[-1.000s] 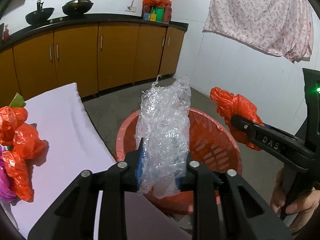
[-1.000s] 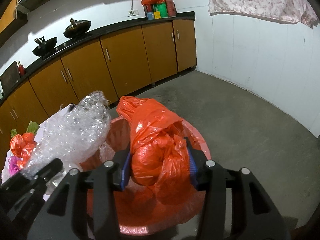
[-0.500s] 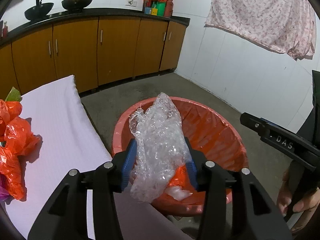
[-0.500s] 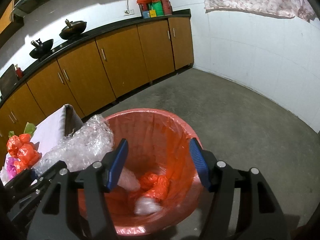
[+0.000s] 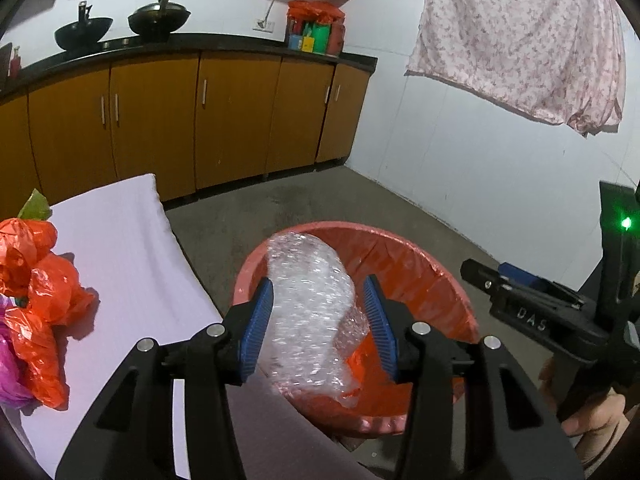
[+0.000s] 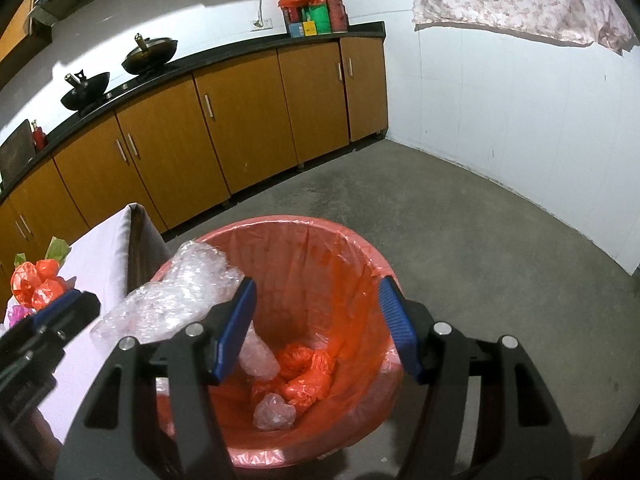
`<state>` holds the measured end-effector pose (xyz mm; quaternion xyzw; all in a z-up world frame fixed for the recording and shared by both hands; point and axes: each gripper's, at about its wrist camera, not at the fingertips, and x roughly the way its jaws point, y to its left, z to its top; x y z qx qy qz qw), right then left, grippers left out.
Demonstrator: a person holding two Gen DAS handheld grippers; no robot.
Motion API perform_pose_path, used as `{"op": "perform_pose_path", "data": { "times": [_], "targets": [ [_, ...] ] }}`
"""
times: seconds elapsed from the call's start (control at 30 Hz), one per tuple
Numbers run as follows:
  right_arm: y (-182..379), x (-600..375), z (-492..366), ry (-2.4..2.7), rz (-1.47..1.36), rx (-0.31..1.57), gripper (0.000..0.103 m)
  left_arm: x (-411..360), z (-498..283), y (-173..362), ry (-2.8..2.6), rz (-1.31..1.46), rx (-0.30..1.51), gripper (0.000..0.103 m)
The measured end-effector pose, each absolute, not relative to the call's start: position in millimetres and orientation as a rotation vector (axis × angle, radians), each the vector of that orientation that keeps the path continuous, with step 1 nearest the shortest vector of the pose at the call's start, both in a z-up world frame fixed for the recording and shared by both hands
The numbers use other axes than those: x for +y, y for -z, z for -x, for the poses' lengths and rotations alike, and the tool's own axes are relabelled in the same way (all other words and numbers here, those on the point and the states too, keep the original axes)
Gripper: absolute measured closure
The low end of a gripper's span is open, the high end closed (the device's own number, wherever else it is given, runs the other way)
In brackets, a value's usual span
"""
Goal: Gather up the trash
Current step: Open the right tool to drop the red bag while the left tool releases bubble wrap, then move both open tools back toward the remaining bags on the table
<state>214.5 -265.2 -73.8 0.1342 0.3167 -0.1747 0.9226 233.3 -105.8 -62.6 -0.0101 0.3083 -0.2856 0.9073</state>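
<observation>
Over the red bin (image 6: 352,240), bubble wrap (image 5: 310,312) between parted left gripper (image 5: 318,330), right gripper (image 6: 316,330) spread

red bin (image 6: 352,256), clear bubble wrap (image 5: 312,312), floral cloth (image 5: 520,36)

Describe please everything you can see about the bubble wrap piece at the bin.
The bubble wrap is a clear, crumpled, shiny wad of plastic with small bubbles. It sits between the blue-padded fingers of the left gripper, which are spread apart, over the near left rim of the red-lined bin. Whether the pads touch it, I cannot tell. Its lower end hangs toward the inside of the bin, beside the white table.
</observation>
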Motion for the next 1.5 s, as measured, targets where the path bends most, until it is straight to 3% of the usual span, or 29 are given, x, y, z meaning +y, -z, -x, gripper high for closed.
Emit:
{"op": "perform_pose_path", "data": {
  "times": [0.83,1.5],
  "targets": [
    [62,-233,-215,0.303,-0.222,0.638,0.041,-47,-221,59,0.445,0.036,0.589,0.048],
    [45,-118,-231,0.076,-0.117,0.629,0.041,117,-176,63,0.031,0.051,0.538,0.034]
  ]
}}
